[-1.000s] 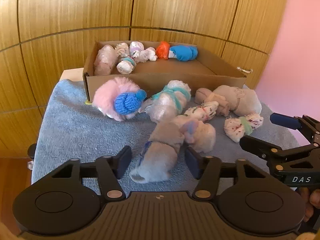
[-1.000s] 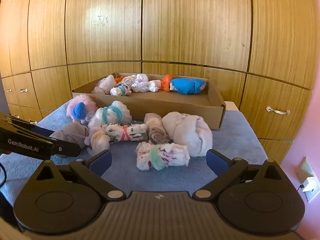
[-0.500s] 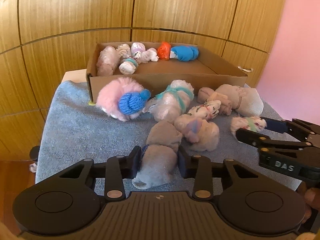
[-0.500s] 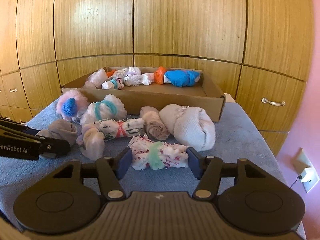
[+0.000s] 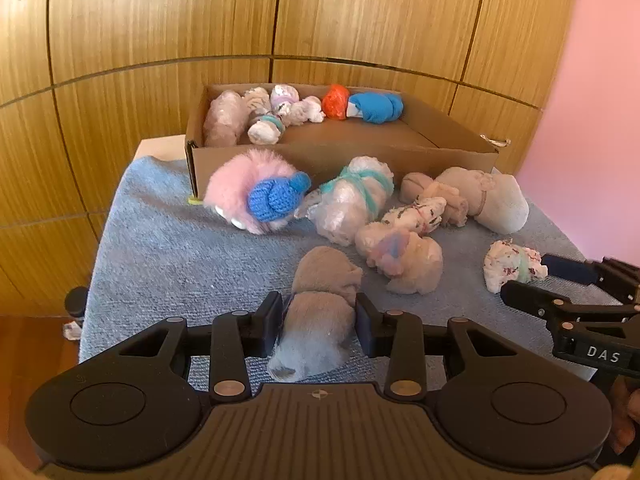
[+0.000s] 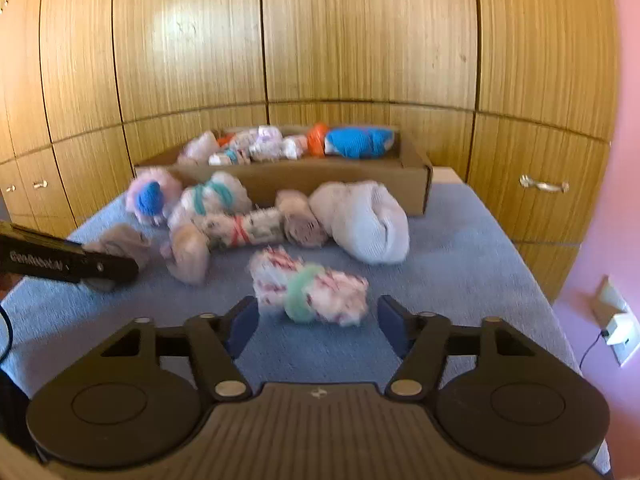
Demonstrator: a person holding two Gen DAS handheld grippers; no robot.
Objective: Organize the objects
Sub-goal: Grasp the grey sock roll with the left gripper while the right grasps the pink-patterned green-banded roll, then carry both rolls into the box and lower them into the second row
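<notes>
The cardboard box [image 5: 328, 160] at the back of the blue-towelled worktop [image 5: 172, 256] holds several bundles, and lifting the soft beige sock roll [image 5: 320, 312] there risks it slipping, since the left gripper [image 5: 318, 318] pinches only its middle. The right gripper [image 6: 318, 320] stands open around the floral roll [image 6: 308, 288], whereas half a second ago its fingers [image 6: 244, 320] were almost touching that roll's ends.

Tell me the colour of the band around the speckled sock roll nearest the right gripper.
Mint green band on a white, red-speckled roll; clearest in the right wrist view.
</notes>
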